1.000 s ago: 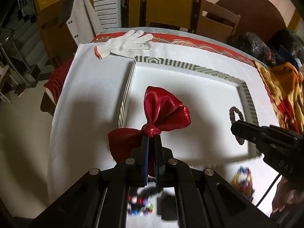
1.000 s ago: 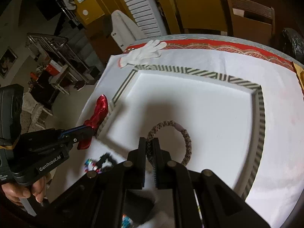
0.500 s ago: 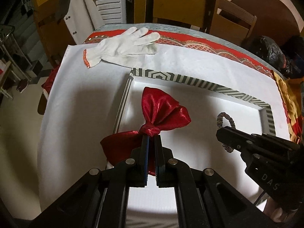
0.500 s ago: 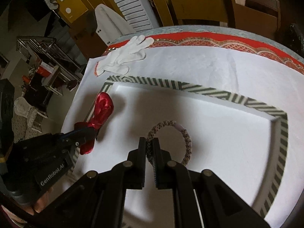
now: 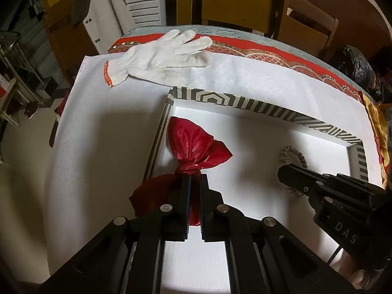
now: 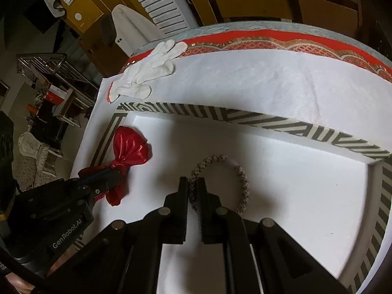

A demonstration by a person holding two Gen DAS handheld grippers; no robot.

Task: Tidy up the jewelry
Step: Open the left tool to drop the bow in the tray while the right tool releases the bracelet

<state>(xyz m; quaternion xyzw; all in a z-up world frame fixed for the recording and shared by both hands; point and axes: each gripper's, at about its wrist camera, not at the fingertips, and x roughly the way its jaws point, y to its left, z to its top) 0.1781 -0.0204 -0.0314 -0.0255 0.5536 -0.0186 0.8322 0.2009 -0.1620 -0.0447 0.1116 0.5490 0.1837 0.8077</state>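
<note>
A red satin bow (image 5: 193, 144) lies low in the near-left corner of the white tray (image 5: 257, 106), one wing hanging over the tray's striped left rim. My left gripper (image 5: 194, 177) pinches the bow's knot, and its jaws are opening slightly with the knot still between them. In the right wrist view the bow (image 6: 129, 147) and left gripper (image 6: 117, 175) sit at the left. My right gripper (image 6: 192, 182) is shut on a beige braided bracelet (image 6: 242, 178), whose ring lies on the tray floor (image 6: 306, 183). The left wrist view shows the right gripper (image 5: 281, 174) covering part of the bracelet (image 5: 294, 150).
A white work glove (image 5: 161, 58) lies on the white cloth beyond the tray's far-left corner. The table's red patterned edge (image 6: 269, 39) runs behind it. Wooden chairs (image 5: 306, 27) stand past the table. The tray's striped rim (image 6: 245, 117) encloses bare white floor on the right.
Both grippers have moved forward and down into the tray with the bow and the bracelet. The bead items on the near cloth have dropped out of view.
</note>
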